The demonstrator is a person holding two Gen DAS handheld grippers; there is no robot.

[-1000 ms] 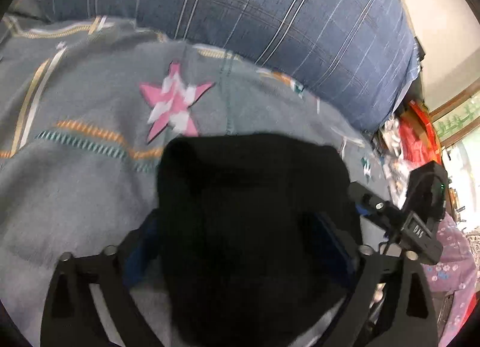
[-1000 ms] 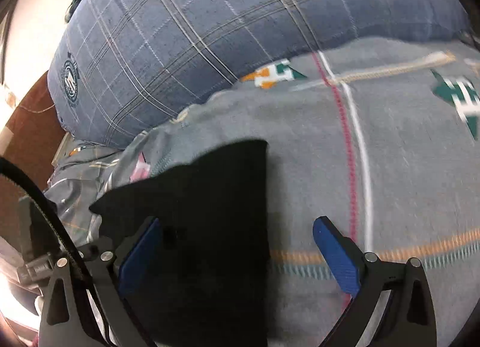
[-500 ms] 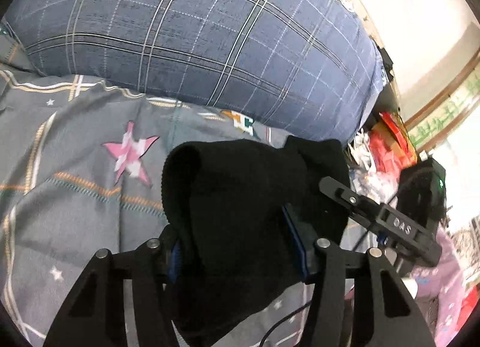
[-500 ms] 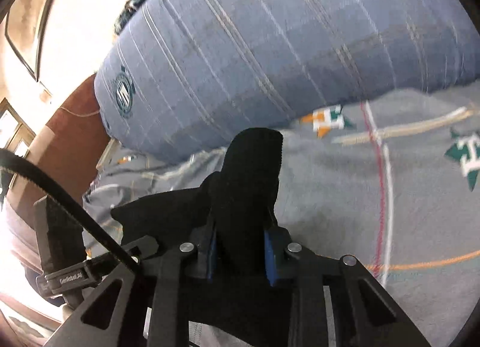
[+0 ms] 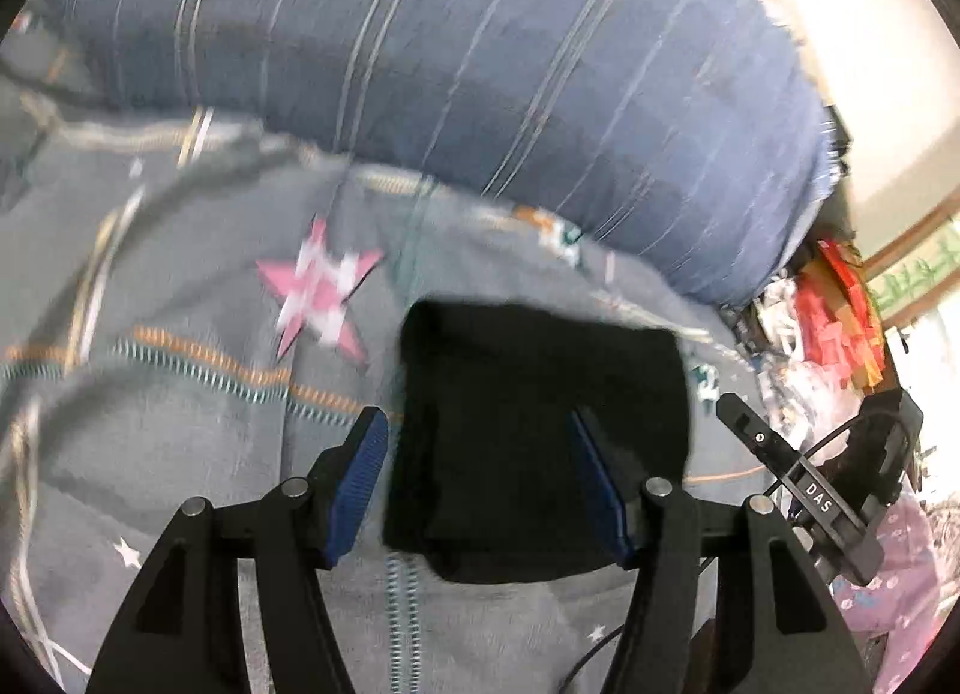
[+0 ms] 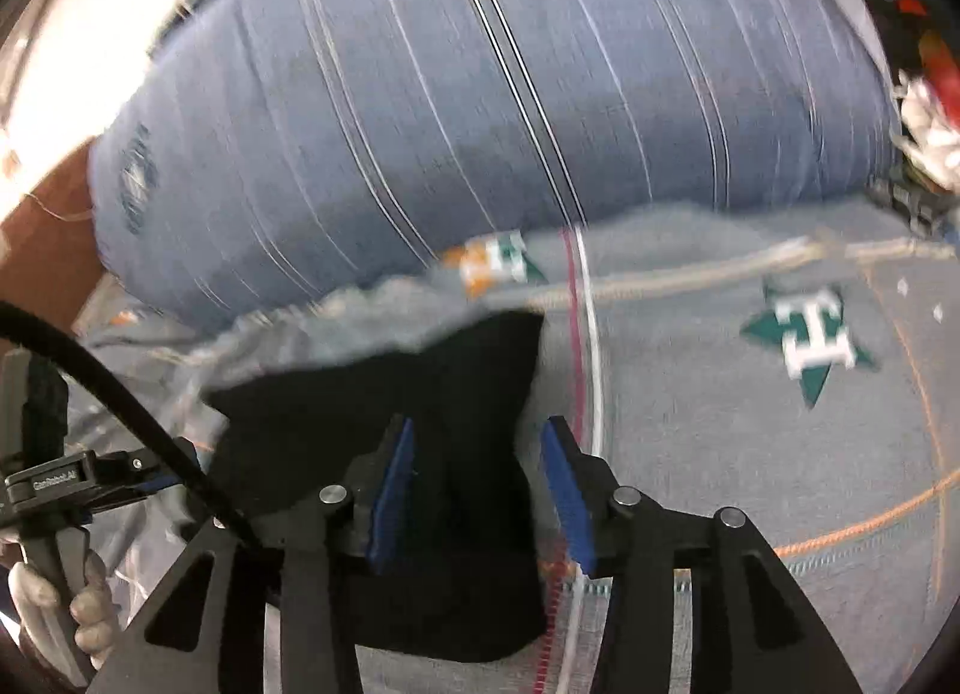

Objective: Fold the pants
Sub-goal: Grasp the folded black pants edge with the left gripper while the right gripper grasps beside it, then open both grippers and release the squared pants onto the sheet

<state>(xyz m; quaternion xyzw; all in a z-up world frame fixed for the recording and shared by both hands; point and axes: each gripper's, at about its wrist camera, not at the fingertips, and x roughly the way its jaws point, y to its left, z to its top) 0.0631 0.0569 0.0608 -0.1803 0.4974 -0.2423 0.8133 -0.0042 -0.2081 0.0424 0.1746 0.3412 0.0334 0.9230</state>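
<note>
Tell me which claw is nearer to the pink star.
Left. The left claw sits just beside the pink star; the right claw is beyond the black pants. Both claws just opened further, pants between them.

Both fisheye views were motion-blurred and curved at their dark rims, with daylight glare blown out in upper corners.

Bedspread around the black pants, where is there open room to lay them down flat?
Open patches of the grey bedspread: left of the black pants, below the pink star; and in the right wrist view, right of the pants around the green star. Crowded: the blue plaid pillow borders the far edge, and clutter piles up off the bed's side.
</note>
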